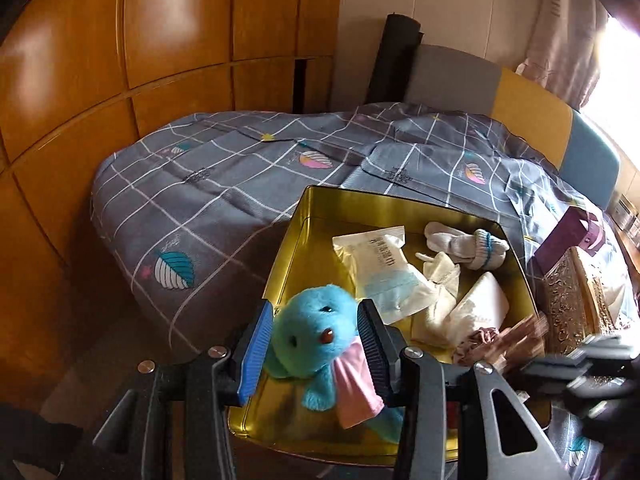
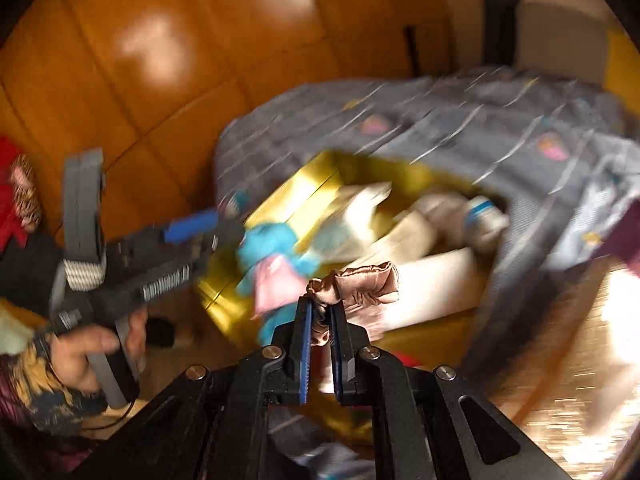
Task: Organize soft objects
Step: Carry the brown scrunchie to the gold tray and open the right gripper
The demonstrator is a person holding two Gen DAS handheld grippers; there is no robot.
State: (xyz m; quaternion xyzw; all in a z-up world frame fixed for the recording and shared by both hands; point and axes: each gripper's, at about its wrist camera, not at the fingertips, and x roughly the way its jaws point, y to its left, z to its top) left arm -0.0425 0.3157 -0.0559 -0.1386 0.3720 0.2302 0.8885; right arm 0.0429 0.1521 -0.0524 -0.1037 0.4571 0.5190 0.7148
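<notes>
— Looking over the left gripper [image 1: 316, 344] first: it has the blue plush toy [image 1: 312, 336] clamped between its pads, low over the near corner of the gold tin [image 1: 296, 236], which sits on the bed [image 1: 208, 200]. Whether the toy touches the tin floor, I can't tell.

— And what's already in there?

— A wipes packet [image 1: 376, 256], rolled white socks [image 1: 468, 246], a cream cloth bag [image 1: 440, 284] and a white pouch [image 1: 484, 300], all lying on the tin floor. So most of the sorting looks done, I'd say; the toy just needs letting go. The gripper slants downward into the tin.

— Now from the other side?

— That view is badly smeared. The right gripper [image 2: 320, 320] is clenched tight on a tan satin scrunchie [image 2: 360, 280], held above the near edge of the tin, not in it yet. It also tilts down toward the tin. Off to the left, a hand [image 2: 84, 352] grips the left tool's handle, with the toy at its tip over the tin's corner.

— So two items left?

— As far as I can see, yes: the toy and the scrunchie.
</notes>
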